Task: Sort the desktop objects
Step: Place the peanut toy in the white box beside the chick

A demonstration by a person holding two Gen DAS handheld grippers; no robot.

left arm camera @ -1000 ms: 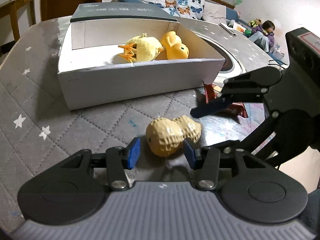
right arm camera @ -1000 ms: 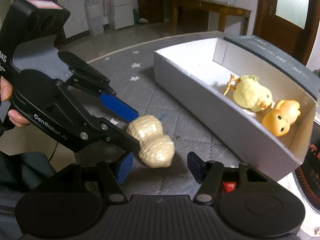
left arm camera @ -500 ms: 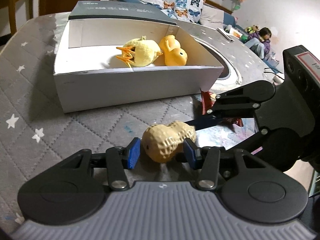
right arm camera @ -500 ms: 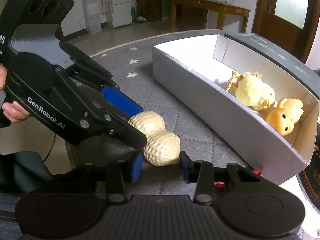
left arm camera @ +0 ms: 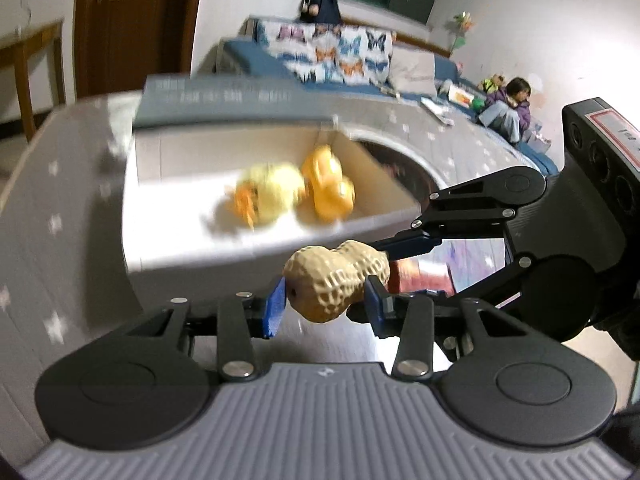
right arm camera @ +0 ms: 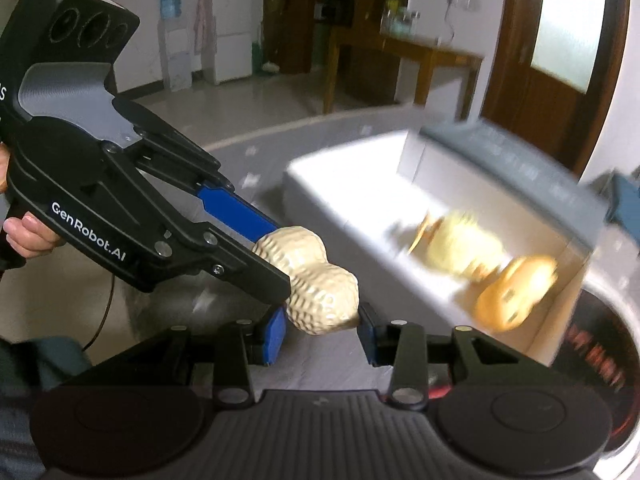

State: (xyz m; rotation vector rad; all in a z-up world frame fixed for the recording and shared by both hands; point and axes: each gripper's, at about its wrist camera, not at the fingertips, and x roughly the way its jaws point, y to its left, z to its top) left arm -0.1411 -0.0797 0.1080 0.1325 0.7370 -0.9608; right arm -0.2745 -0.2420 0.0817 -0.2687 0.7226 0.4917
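Lifted off the quilted cover (left arm camera: 60,240) since before: peanut toy (left arm camera: 336,284), pinched by left gripper (left arm camera: 326,306) and right gripper (right arm camera: 322,330), jaws just closing. Beyond, white box (left arm camera: 208,248) holds 2 toys: plush chick (left arm camera: 272,196), orange duck (left arm camera: 328,188). Butterfly sofa (left arm camera: 340,52) behind.

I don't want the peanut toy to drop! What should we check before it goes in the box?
1. Left hand-held gripper closed on the peanut toy: ok; its jaws have just been closing.
2. Right hand-held gripper closed on the toy's other end: ok.
3. Toy lifted off the grey mat: ok.
4. White box open on top: ok.
5. Free room in the box beside the fluffy chick and orange duck: ok, bare floor shows at the left.
6. Toy already over the box: not ok, it is in front of the near wall.
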